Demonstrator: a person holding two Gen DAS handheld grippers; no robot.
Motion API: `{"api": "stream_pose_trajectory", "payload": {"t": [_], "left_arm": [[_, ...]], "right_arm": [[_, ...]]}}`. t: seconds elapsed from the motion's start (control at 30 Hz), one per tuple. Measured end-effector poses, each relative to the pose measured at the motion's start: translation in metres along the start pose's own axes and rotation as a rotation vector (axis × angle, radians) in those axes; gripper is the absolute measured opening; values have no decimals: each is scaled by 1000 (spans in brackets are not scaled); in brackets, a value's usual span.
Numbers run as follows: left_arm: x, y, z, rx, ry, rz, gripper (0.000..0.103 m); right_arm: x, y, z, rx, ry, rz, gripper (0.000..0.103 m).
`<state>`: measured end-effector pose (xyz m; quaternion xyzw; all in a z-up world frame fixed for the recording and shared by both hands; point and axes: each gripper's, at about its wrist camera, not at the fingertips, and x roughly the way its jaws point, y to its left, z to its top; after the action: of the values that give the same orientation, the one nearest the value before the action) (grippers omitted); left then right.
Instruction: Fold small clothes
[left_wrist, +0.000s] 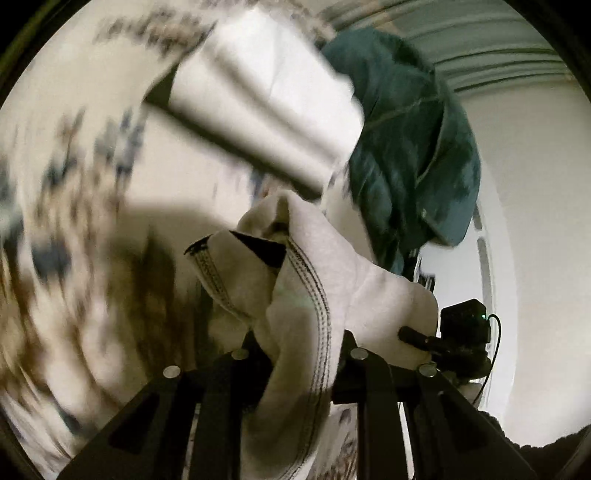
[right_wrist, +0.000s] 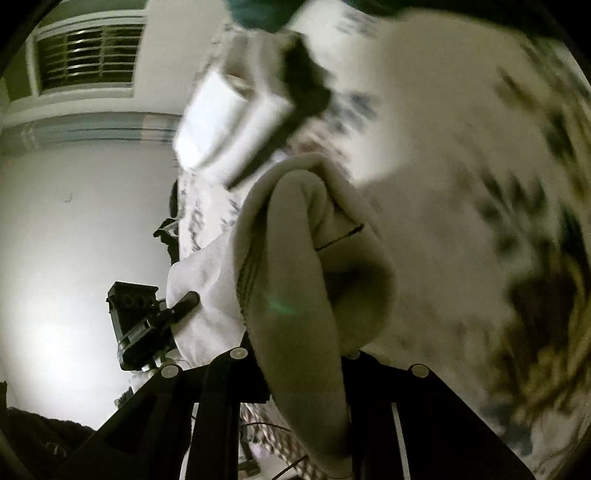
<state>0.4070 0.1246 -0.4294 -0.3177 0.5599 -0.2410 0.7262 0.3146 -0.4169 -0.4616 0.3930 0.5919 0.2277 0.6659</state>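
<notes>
Your left gripper (left_wrist: 295, 350) and right gripper (right_wrist: 295, 354) each clamp the white garment (left_wrist: 314, 288), bunched between both. Behind it lie a patterned bedspread (left_wrist: 74, 184) and a teal cloth (left_wrist: 406, 147).

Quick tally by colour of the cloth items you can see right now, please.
White garment, held in both grippers: 1
White folded piece, blurred: 1
Teal garment: 1
Patterned bedcover underneath: 1
Total: 4
</notes>
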Motion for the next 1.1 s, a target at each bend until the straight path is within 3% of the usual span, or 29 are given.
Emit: {"api": "stream_pose_trajectory", "payload": {"t": [0.27, 0.37, 0.5, 0.57, 0.63, 0.67, 0.7, 0.73, 0.8, 0.83, 0.9, 0.97, 1.1], "left_arm": [[-10, -31, 192, 130, -130, 65, 17], [0, -21, 244, 144, -133, 95, 17], [35, 10, 292, 115, -61, 183, 21], [47, 18, 296, 109, -37, 244, 24], [50, 17, 295, 136, -51, 314, 38], [49, 15, 293, 149, -69, 344, 40], [47, 11, 289, 171, -105, 392, 48], [46, 9, 289, 182, -121, 439, 64], [45, -1, 281, 227, -169, 566, 83], [44, -3, 279, 241, -186, 595, 89], [46, -11, 269, 266, -226, 660, 97], [48, -17, 259, 292, -259, 699, 100], [58, -30, 236, 327, -268, 754, 101]], "right_arm": [[51, 103, 173, -80, -126, 7, 18], [77, 117, 231, -76, -146, -6, 18], [115, 118, 283, -42, -142, -78, 18], [132, 117, 299, -55, -129, -158, 18], [141, 117, 307, -65, -118, -228, 22], [141, 118, 309, -61, -118, -251, 26], [142, 120, 310, -65, -122, -295, 36], [141, 126, 307, -91, -132, -361, 42], [137, 137, 294, -153, -167, -502, 70], [139, 147, 287, -203, -204, -605, 74], [139, 157, 275, -253, -230, -734, 88], [145, 166, 261, -295, -248, -849, 103], [142, 182, 221, -345, -290, -970, 103]]}}
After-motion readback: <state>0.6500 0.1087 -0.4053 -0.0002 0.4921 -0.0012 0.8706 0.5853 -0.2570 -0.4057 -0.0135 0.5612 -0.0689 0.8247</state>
